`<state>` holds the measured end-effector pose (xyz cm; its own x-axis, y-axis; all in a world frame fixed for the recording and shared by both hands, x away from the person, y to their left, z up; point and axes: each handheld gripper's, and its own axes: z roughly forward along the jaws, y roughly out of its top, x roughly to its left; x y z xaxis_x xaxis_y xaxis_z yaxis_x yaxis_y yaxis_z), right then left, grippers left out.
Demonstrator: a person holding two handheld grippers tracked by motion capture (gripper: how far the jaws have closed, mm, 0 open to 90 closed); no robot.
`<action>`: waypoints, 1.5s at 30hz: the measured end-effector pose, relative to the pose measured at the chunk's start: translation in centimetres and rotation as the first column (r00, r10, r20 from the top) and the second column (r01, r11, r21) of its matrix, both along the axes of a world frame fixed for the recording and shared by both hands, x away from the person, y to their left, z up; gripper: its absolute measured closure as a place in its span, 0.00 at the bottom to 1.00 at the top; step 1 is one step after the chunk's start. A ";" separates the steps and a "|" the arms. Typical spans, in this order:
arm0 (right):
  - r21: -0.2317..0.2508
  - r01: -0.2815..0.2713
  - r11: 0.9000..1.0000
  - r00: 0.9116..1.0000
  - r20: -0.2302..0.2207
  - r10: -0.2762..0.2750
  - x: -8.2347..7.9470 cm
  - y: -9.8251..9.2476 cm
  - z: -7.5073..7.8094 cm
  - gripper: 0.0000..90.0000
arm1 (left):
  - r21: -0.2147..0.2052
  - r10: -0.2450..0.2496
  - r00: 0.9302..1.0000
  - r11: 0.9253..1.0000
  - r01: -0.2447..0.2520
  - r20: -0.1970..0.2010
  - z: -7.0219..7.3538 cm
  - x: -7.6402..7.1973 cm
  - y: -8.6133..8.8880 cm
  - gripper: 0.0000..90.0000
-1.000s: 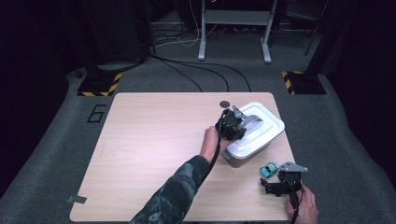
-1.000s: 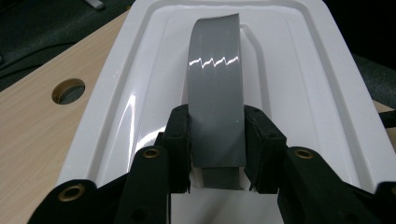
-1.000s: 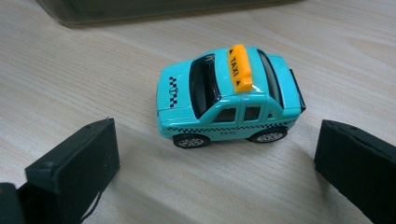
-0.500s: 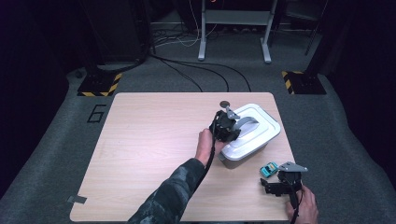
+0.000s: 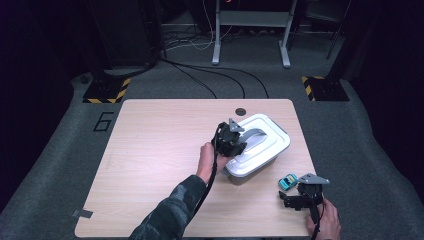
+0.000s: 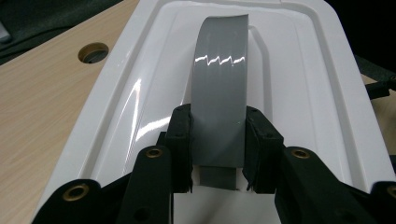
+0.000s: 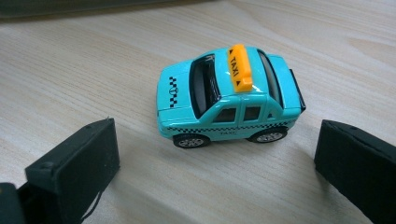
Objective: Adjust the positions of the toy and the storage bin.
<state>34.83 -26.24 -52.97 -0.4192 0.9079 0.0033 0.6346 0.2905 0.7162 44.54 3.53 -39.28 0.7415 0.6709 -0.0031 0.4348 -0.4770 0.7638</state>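
Grey carpet and dark equipment stands surround a pale wooden worktop (image 5: 150, 165) in the high view, with black cables running across the floor behind it. Toward the right of the worktop sits a white lidded box (image 5: 257, 147) with a grey handle (image 5: 252, 134) across its lid. The left hand-held gripper (image 5: 236, 146) sits over the near end of that handle. Near the right front corner, the right hand-held gripper (image 5: 291, 192) rests low on the worktop, just beside a small turquoise toy taxi (image 5: 287, 181), which stands between it and the box.

From the left gripper view, the two black jaws are closed against both edges of the grey handle (image 6: 219, 93), pinching it above the white lid (image 6: 299, 93). A round hole (image 6: 93, 52) in the worktop lies beyond the box.

From the right gripper view, the jaws stand wide apart, holding nothing. The toy taxi (image 7: 229, 95), with an orange roof sign, stands on its wheels just ahead of them, touched by neither.
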 end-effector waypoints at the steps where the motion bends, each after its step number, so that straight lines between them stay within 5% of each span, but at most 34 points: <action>1: 0.000 0.000 1.000 1.000 0.000 0.000 0.0 0.0 0.0 0.00 | 0.006 0.000 1.000 1.000 0.000 0.007 0.0 -0.1 0.2 0.75; 16: -0.004 -0.004 1.000 1.000 0.000 0.004 0.0 0.0 0.0 0.00 | -0.004 0.075 0.997 0.997 -0.074 0.009 -0.1 -3.3 3.3 0.75; 31: -0.004 -0.003 1.000 1.000 0.002 0.003 0.0 0.0 0.0 0.00 | -0.035 0.178 0.984 0.984 -0.177 0.017 -0.4 -6.6 6.1 0.75; 45: -0.005 -0.004 1.000 1.000 0.001 0.004 0.0 0.0 0.0 0.00 | -0.044 0.217 0.976 0.975 -0.216 0.019 -0.5 -8.6 7.6 0.75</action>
